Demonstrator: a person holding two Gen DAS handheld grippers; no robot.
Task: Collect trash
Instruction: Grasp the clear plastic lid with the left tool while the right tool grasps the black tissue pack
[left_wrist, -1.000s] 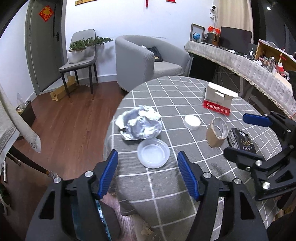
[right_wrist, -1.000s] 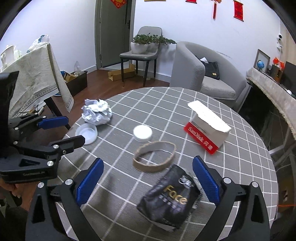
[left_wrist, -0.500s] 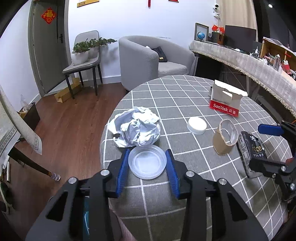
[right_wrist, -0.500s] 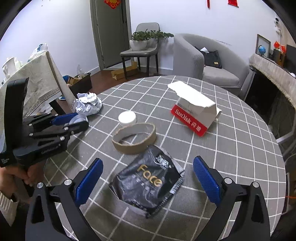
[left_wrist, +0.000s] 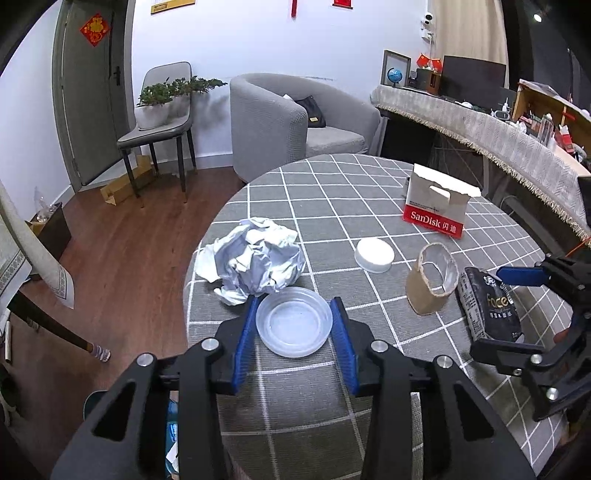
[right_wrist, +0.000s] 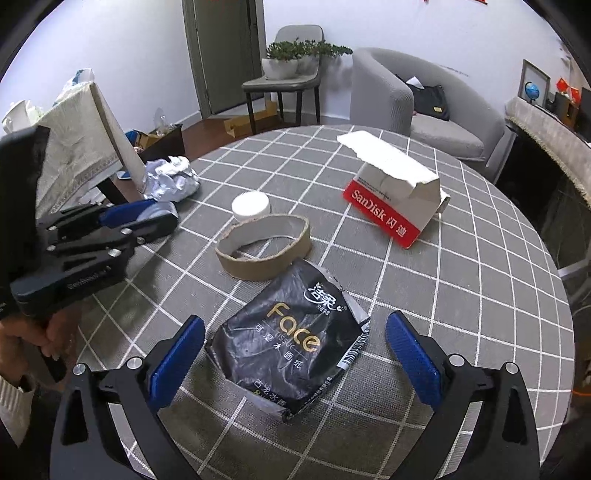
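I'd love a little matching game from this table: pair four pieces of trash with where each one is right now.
Things:
1. clear plastic lid
2. black tissue packet
3. crumpled paper
4. cardboard ring

Places:
A. between the white cap and the black packet
B. clamped between the left gripper's blue pads
C. lying between the right gripper's wide-open fingers, not gripped
D. just behind the clear lid, near the table edge

Pairs: 1-B, 2-C, 3-D, 4-A
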